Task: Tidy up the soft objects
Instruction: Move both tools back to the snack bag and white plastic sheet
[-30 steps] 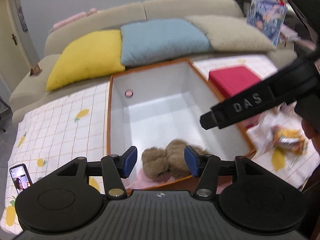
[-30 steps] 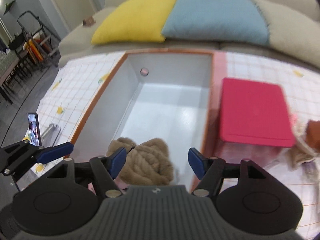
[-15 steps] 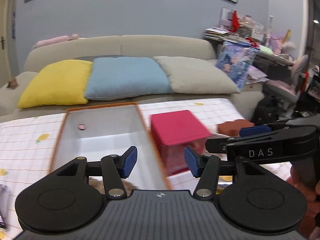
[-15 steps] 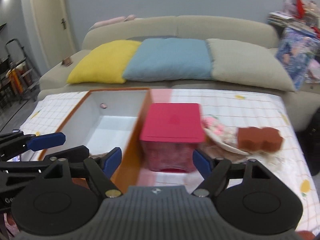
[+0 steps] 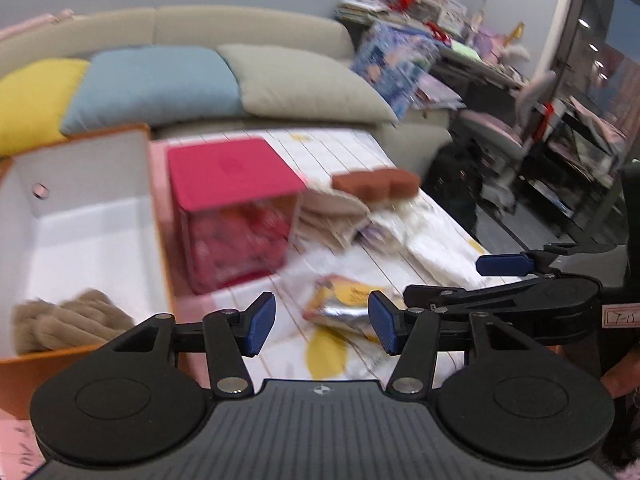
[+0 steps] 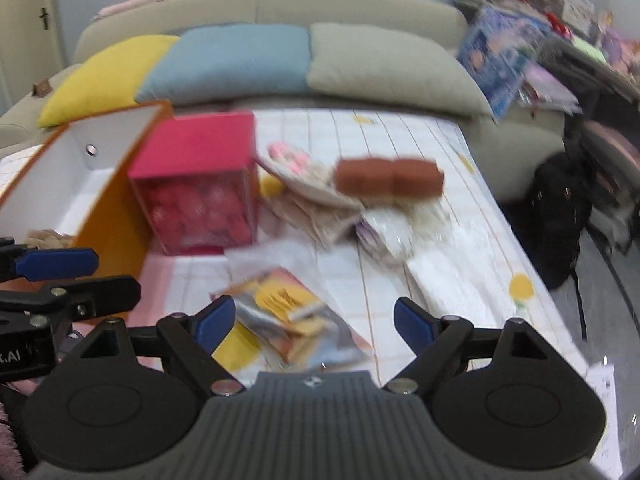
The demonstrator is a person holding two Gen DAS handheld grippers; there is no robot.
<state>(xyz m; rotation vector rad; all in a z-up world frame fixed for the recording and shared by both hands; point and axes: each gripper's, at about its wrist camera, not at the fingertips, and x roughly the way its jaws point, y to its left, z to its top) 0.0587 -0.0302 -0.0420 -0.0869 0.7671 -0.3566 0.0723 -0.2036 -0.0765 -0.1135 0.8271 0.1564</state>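
At the far left of the left wrist view, the open orange box (image 5: 80,216) holds one tan plush bundle (image 5: 68,320) in its near corner, so by my reading one soft item is already put away and the rest of the sorting is still ahead. Just right of the box stands the pink-lidded clear bin (image 5: 232,208), lid on. Right of that, in the middle of the frame, a loose heap lies on the checked tablecloth (image 5: 348,144): a beige folded cloth (image 5: 332,216), a brown sponge-like block (image 5: 376,182) perched on top of it, and white wrapped packets (image 5: 436,248) trailing toward the right. None of these has been touched by either tool as far as the blurred pictures show. Nearer the camera, the yellow and silver packet (image 5: 340,304) lies low in the centre, beyond and between the blue pads of the left gripper (image 5: 322,324), whose jaws stand partly apart with nothing in them. At the right edge of that view the right gripper (image 5: 500,276) reaches in from the side. In its own view, the box shows at upper left, the bin beside it, and the same packet (image 6: 292,316) sits just ahead of the right gripper (image 6: 316,324), slightly left of the midline between the pads; its jaws are opening, wide apart, and hold nothing. The packet looks like the likeliest next pick, though whether it counts as soft I cannot tell.
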